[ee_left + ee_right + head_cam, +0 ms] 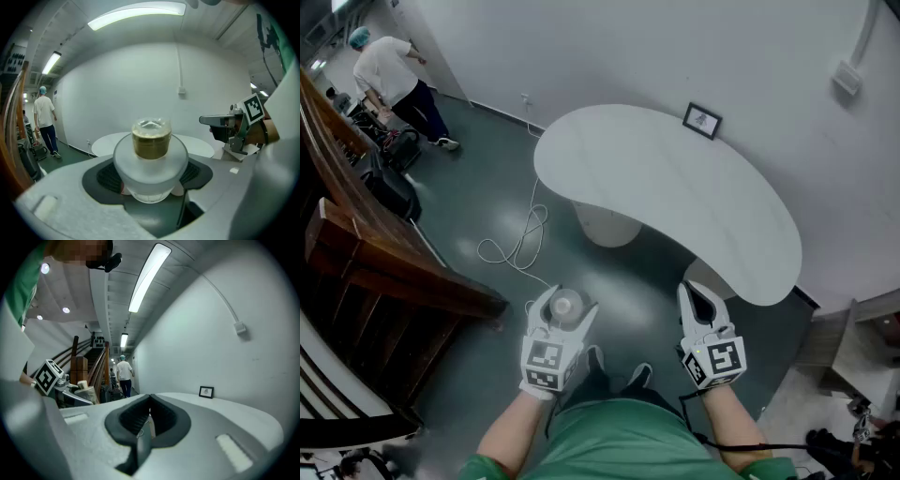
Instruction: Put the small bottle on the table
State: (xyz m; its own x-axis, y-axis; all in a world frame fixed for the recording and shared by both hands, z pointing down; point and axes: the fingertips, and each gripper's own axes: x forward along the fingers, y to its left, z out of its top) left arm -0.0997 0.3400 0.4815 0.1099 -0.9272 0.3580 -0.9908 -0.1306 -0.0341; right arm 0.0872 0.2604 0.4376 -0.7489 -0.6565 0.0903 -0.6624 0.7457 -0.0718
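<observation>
**Carrying the small bottle toward the white surface**

The left claw [562, 309] is gripping the small bottle [150, 161] by its frosted lower body. Its jaws are standing wide, with the dark pads [108, 175] pressing in from both sides. The right claw [701, 295] is carrying nothing, and its jaws are meeting at the tips. It is riding level beside the left one.

The bottle is hanging over the green floor [487, 197], short of the curved white surface [675, 187] and not yet above it. The surface looks bare except for a small picture frame [701, 120] standing at its far edge by the wall.

To do this step well, the person should be walking the left claw forward until the bottle is well inside the near rim. The flat base should then be lowered fully onto the top before the jaws ease apart. Letting go too near the curved rim would be risking a fall. The right claw should be staying clear to the side, and feet should be avoiding the white cable [520, 239] looping on the floor.

The bottle is standing upright in the grip, its long axis running roughly vertical and crosswise to the jaws. The golden neck and clear cap [151, 136] are pointing up, and the base is pointing down. The head view is looking almost straight down onto the round top. Since the left claw is dipping a little, the person should be keeping the bottle plumb so that the base lands flat rather than on an edge.
</observation>
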